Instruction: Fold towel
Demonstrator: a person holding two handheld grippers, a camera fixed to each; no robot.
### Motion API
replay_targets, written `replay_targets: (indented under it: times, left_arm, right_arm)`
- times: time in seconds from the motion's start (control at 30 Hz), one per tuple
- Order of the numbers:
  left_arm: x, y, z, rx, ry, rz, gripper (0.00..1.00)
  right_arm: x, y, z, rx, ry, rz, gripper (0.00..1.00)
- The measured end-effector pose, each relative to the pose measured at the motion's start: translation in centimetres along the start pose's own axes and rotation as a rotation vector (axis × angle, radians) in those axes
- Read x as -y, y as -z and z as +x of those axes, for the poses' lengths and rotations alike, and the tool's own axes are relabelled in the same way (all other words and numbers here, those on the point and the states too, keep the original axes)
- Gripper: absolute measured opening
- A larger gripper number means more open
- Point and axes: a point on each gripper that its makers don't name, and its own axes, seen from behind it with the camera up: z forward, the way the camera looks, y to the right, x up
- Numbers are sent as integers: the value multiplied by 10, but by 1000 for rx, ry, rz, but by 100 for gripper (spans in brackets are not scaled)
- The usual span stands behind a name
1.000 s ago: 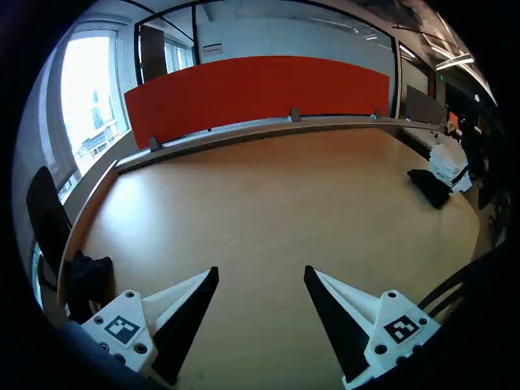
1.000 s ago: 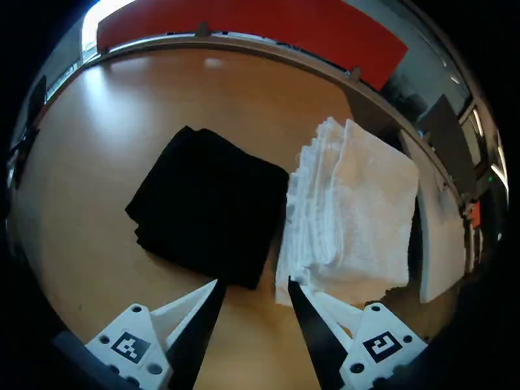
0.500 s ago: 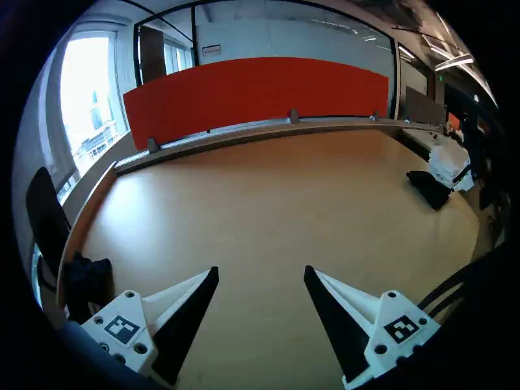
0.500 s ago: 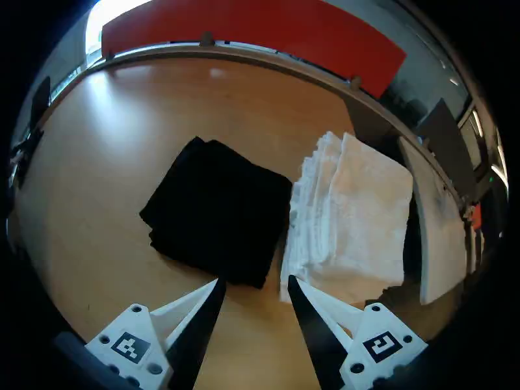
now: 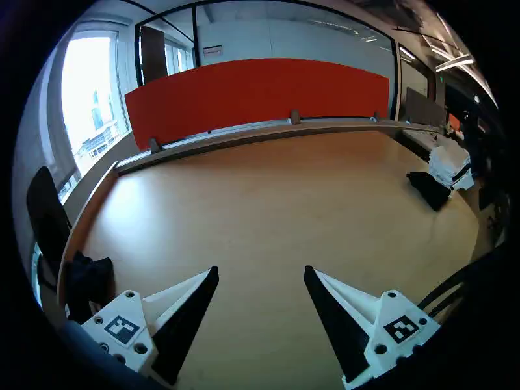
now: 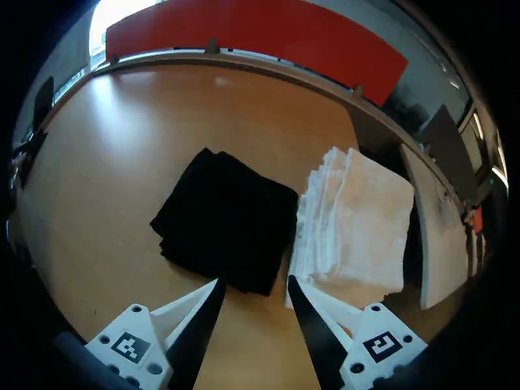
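An office: a broad wooden surface (image 5: 273, 195) edged at 12 o'clock by a red divider screen (image 5: 260, 91), glass partition walls (image 5: 292, 39) behind it, strip ceiling lights (image 5: 455, 62) at 2 o'clock, a tall window (image 5: 88, 104) onto city buildings at 10 o'clock, a dark chair (image 5: 45, 214) at 9 o'clock.

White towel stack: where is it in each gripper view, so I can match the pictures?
Left gripper view: white towel stack far off at the right edge, just past the black towel stack.
Right gripper view: white towel stack close, right of centre, beside the black towel stack.
Shared landmark: the red partition along the table's far edge.
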Motion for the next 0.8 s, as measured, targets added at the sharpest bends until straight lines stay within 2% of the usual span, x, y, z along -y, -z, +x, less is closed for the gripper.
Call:
replay_targets:
  times: [0.3,0.8]
  left_arm:
    - [3,3,-2,2,4,11,98]
    - [11,10,-8,15,24,52,98]
  right_arm:
    - [-1,-9,16,-15,7,7,73]
    - [-8,-38,54,-32,21,28,73]
